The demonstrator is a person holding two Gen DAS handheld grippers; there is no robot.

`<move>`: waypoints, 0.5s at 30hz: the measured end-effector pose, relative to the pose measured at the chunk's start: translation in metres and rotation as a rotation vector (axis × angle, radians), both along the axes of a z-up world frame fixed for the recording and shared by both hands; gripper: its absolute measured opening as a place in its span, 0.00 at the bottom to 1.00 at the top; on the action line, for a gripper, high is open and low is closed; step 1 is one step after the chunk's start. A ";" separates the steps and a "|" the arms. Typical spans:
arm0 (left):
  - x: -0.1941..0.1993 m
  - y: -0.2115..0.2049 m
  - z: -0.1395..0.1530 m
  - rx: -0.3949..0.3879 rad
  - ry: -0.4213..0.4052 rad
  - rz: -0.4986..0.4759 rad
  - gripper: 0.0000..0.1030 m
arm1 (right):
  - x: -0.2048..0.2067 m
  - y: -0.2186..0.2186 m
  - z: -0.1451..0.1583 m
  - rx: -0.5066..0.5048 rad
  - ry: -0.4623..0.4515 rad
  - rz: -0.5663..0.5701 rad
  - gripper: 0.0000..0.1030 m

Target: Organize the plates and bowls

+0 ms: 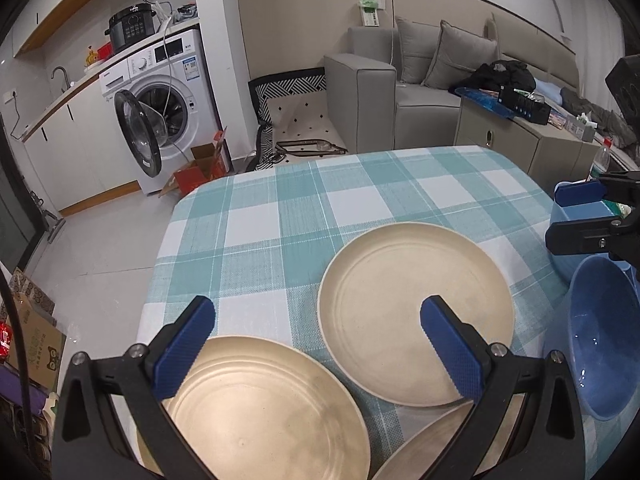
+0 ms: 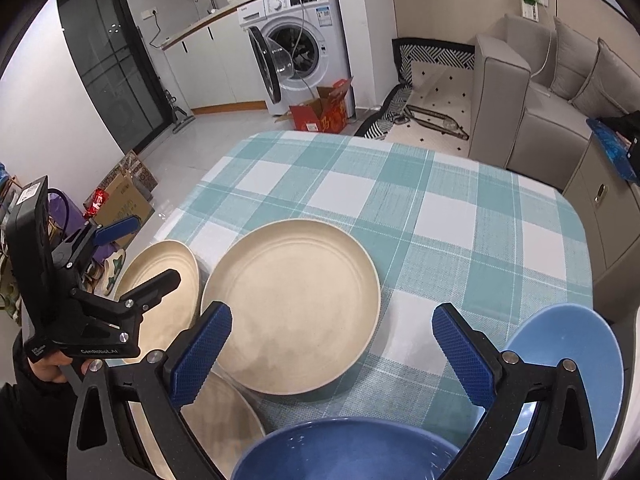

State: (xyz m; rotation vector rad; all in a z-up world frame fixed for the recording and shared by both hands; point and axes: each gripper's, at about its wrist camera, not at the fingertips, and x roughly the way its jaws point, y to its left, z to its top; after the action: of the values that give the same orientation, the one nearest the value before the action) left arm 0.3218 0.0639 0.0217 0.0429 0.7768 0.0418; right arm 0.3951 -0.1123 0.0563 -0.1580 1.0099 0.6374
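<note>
Left gripper (image 1: pixel 316 344): jaws wide, empty, poised over the left cream plate (image 1: pixel 264 412). Middle cream plate (image 2: pixel 292 304): just ahead, between both grippers. Right gripper (image 2: pixel 332 352): jaws wide, empty, above the dark blue bowl (image 2: pixel 348 450); lighter blue bowl (image 2: pixel 576 356) lies to its right.

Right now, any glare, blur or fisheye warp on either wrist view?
Left wrist: sharp, black corner vignette, table edge bows; small glare spots in the blue bowl. Right wrist: same warp, floor shiny, cream plate matte, evenly lit.
</note>
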 end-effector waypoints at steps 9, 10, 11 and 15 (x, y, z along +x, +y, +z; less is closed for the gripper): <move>0.013 0.001 -0.019 0.014 0.065 -0.010 1.00 | 0.013 0.008 -0.021 -0.032 0.066 -0.007 1.00; 0.014 0.002 -0.020 0.013 0.069 -0.011 1.00 | 0.014 0.008 -0.023 -0.038 0.069 -0.009 1.00; 0.016 0.002 -0.021 0.011 0.074 -0.012 1.00 | 0.016 0.009 -0.024 -0.044 0.072 -0.011 1.00; 0.021 0.003 -0.025 -0.001 0.086 -0.015 1.00 | 0.020 0.011 -0.029 -0.068 0.081 -0.013 1.00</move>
State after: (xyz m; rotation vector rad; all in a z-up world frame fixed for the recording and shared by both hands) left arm 0.3427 0.0673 -0.0034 0.0496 0.8620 0.0250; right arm 0.4152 -0.1015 0.0270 -0.1864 1.1104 0.6019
